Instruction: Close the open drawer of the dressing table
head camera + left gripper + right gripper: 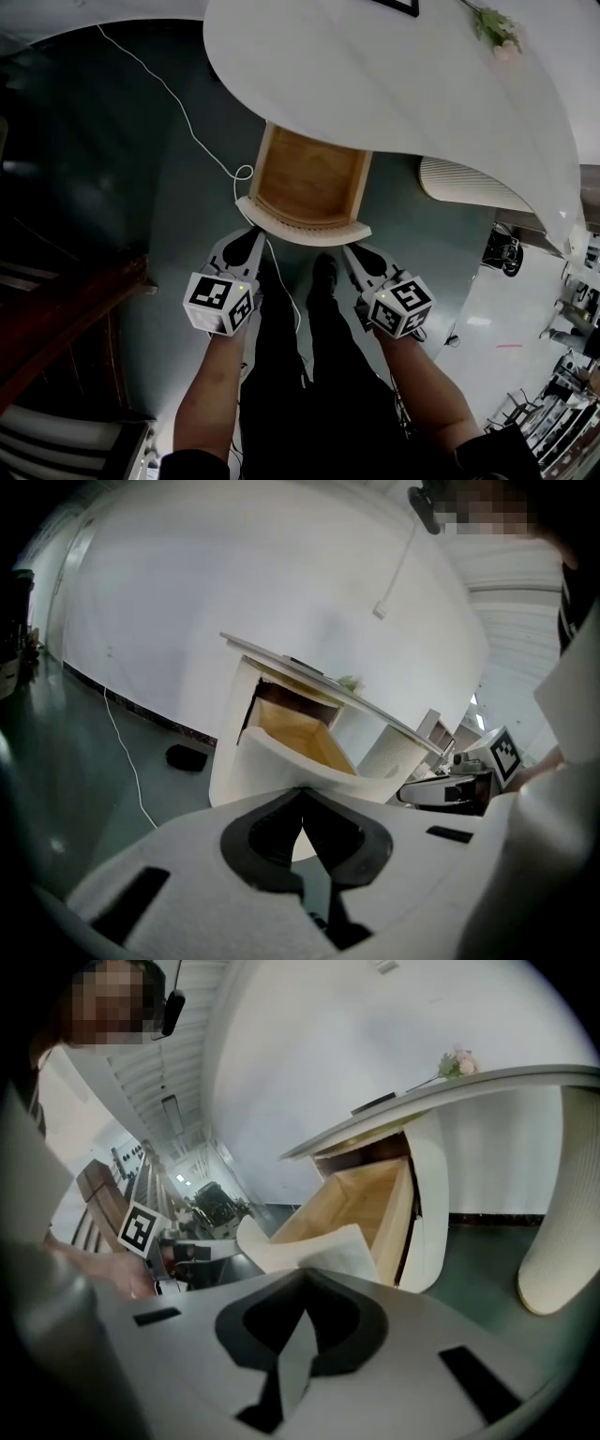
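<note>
Closing step in hand, by judgement: push not yet complete, drawer (309,183) standing well out from under the white table (394,94), wooden inside showing

Left tongs (251,234): jaws together, tips meeting, nothing held; set at the left end of the curved white drawer front (302,223). Right tongs (352,251): likewise pressed together and empty; set at the right end of the same front. Contact with the front not certain from any view

Handling advice, as judgement: press with both tips at once, level and with equal force, straight along the drawer's run toward the table; uneven pressure likely to skew the box and jam it. Keep tips on the face of the front, not under its lip. Ease off near the end to avoid a slam

Count: drawer, one, open; table, one; tongs, two; white cable (178,108) on the floor (169,216), one, looping close by the drawer's left corner; flower sprig (495,28) on the table top, one
</note>
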A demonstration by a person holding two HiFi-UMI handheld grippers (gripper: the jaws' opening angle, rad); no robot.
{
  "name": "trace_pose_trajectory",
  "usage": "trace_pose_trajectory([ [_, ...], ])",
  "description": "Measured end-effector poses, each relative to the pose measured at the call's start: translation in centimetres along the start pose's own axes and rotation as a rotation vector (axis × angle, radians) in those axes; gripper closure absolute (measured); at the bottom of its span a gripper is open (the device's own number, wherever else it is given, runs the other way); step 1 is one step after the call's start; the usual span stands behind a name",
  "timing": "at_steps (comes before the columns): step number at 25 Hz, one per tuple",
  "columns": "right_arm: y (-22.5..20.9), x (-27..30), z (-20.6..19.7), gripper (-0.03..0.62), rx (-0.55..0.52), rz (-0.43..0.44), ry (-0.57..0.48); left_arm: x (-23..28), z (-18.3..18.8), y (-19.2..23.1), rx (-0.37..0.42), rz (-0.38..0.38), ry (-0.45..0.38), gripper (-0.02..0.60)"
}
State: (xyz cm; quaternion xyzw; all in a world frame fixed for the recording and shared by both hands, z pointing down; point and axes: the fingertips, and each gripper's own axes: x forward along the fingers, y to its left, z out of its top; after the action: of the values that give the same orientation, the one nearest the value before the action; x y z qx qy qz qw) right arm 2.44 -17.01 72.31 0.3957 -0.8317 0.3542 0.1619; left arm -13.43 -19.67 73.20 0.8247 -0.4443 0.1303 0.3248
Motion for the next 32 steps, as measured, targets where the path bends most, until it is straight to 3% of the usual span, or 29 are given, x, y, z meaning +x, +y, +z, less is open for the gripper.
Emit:
trace_pose_trajectory([
  [6,-0.7,0.5,0.9,0.588,0.012,-0.02,-0.006,0.7,1.2,0.4,0.047,-0.03,0.024,0.572],
  [26,-6.7,4.6,8.8,0.586,-0.026,-0.082,-0.163,7.4,8.1,2.8,0.089,-0.098,0.006,0.573],
  [32,-8.3,5.6,11.0,0.586,-0.032,-0.141,-0.256,8.8,9.3,2.2,0.165,-0.128,0.001,0.573],
])
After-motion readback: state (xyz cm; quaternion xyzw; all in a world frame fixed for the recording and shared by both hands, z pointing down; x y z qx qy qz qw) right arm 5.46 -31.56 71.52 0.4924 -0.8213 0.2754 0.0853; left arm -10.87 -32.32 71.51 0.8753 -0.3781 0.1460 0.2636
